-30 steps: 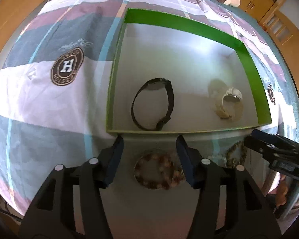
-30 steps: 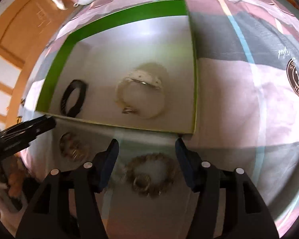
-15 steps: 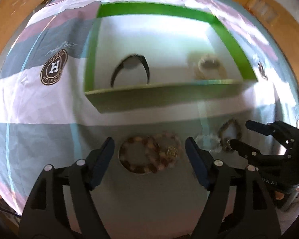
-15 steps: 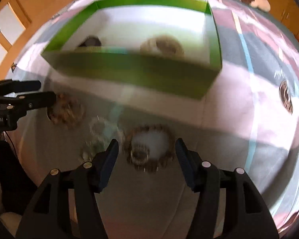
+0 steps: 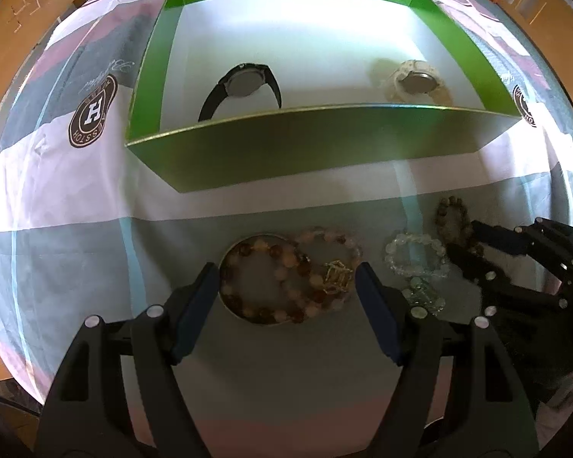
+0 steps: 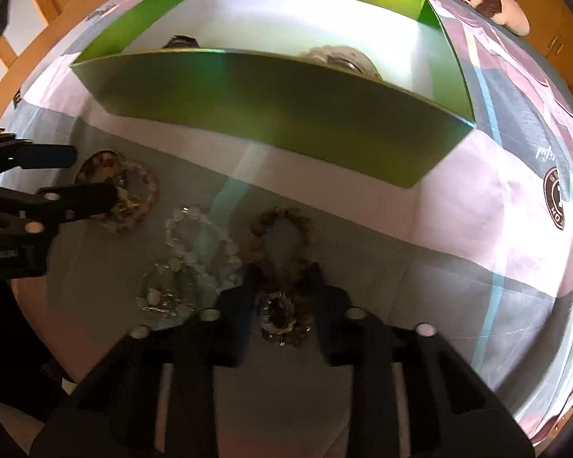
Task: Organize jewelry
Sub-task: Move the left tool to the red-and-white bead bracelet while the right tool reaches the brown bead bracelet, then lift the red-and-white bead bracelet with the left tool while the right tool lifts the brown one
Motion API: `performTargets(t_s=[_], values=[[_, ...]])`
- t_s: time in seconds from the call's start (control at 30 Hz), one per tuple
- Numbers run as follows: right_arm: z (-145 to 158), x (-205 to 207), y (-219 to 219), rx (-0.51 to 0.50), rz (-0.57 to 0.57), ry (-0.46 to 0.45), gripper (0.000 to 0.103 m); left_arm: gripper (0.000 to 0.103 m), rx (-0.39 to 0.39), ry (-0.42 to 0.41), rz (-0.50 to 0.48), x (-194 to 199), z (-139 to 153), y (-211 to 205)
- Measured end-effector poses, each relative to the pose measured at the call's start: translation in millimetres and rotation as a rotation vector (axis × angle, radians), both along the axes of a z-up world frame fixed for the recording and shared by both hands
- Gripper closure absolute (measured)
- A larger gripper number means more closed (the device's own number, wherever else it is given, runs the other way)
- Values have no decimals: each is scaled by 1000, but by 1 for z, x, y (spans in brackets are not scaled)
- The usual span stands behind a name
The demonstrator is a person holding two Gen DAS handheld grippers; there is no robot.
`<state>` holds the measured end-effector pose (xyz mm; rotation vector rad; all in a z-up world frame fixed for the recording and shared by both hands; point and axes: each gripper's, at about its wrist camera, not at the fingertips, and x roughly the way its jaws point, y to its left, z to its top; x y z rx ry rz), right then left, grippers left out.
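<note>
Since the earlier frame my right gripper (image 6: 282, 282) has descended; its fingers (image 6: 240, 305) now straddle the brown wooden-bead bracelet (image 6: 282, 229) near the bed's front edge, not yet clamped. Left gripper (image 5: 286, 286) fingers apart. Risk: snagging the adjacent clear crystal-bead bracelet (image 6: 198, 240).

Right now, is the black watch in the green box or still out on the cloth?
In. The black watch lies on the white floor of the green box, left of the white watch; the bead bracelets lie outside.
</note>
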<state>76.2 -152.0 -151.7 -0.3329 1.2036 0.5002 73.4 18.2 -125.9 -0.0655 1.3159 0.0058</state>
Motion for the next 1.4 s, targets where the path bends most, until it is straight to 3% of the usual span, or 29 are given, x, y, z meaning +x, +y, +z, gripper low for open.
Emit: performTargets(t_s=[0.1, 0.27, 0.43, 0.53, 0.77, 0.87, 1.4], values=[[5, 1, 1, 18, -1, -14, 84, 28, 3, 4, 1, 0, -2, 1], [10, 3, 1, 32, -15, -20, 87, 39, -12, 7, -4, 4, -5, -3], [11, 10, 4, 32, -24, -20, 87, 75, -45, -9, -23, 5, -2, -6], [9, 6, -5, 32, -37, -24, 87, 88, -45, -13, -26, 5, -1, -6], [8, 3, -6, 26, -51, -29, 87, 90, -54, -15, 0, 4, 0, 4], [8, 4, -8, 39, -58, -34, 87, 97, -60, -28, 6, 2, 4, 6], [14, 4, -25, 77, -94, -41, 87, 100, -135, -103, -10, -12, 36, 13]])
